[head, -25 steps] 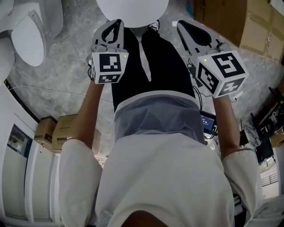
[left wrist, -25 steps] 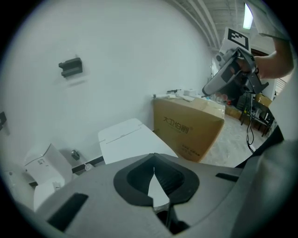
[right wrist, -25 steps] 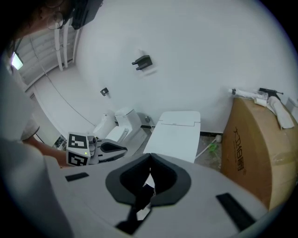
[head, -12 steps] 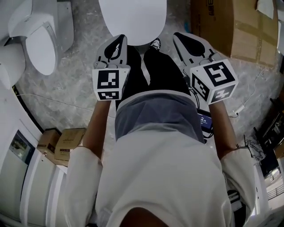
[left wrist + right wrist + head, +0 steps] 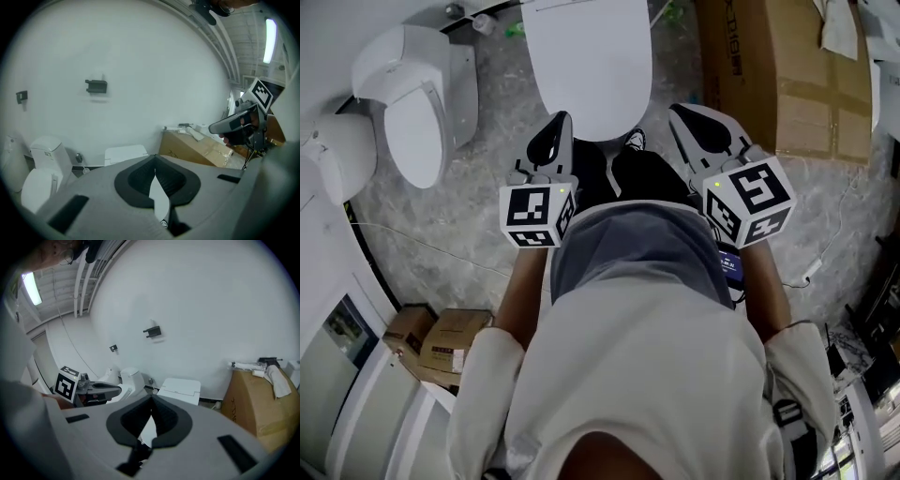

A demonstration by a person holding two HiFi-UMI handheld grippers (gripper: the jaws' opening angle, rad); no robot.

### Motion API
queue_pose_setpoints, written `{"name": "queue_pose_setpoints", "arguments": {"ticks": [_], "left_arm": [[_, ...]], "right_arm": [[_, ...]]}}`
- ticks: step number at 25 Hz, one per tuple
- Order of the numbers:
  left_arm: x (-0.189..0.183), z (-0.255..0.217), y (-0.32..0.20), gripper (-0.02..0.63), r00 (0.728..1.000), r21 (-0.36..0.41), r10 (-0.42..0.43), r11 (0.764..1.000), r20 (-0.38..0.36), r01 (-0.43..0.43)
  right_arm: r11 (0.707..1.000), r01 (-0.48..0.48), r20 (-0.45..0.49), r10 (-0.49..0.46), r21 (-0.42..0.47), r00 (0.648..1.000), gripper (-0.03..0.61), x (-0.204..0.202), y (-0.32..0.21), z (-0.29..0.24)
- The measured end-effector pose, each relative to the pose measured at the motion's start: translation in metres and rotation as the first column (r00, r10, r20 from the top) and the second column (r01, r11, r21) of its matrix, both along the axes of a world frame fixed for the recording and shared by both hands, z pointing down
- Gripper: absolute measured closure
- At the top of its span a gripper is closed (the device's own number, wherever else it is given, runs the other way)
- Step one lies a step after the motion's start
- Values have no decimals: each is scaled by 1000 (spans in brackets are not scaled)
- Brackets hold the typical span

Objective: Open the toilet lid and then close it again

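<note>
toilet lid down, left gripper and right gripper closed near front edge

We wear a white long-sleeved top, with black trousers beyond the top. Our left gripper and right gripper are grey and carry black-and-white marker cubes.

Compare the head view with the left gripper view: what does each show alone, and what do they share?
Head view only: the person's torso, small boxes. Left gripper view only: a wall bracket, a ceiling light, the left gripper's jaws shut, empty. Both: the closed toilet, a second toilet, the big cardboard box, the right gripper.
</note>
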State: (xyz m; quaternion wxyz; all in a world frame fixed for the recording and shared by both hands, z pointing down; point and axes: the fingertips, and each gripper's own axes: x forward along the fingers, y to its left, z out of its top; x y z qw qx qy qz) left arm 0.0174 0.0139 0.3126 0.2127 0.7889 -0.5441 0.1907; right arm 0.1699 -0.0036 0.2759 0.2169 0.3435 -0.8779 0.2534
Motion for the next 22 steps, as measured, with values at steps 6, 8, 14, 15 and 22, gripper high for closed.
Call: {"name": "queue_pose_setpoints", "arguments": {"ticks": [6, 8, 14, 15, 22], "left_arm": [[-12, -45, -6, 604, 995, 66, -74, 995, -64, 78], [-11, -60, -6, 604, 995, 101, -76, 991, -63, 82], [-6, -101, 4, 604, 989, 167, -76, 981, -126, 97], [-6, -107, 4, 604, 988, 177, -79, 979, -133, 103], [-4, -128, 8, 604, 984, 218, -67, 971, -168, 103]], "right_arm": [[1000, 4, 36, -5, 23, 999, 569, 0, 5, -29], [999, 13, 46, -15, 46, 999, 569, 0, 7, -42], [992, 26, 53, -33, 125, 998, 569, 2, 11, -75], [990, 30, 52, -37, 141, 998, 569, 2, 11, -81], [987, -19, 112, 1, 158, 994, 569, 11, 9, -101]]}}
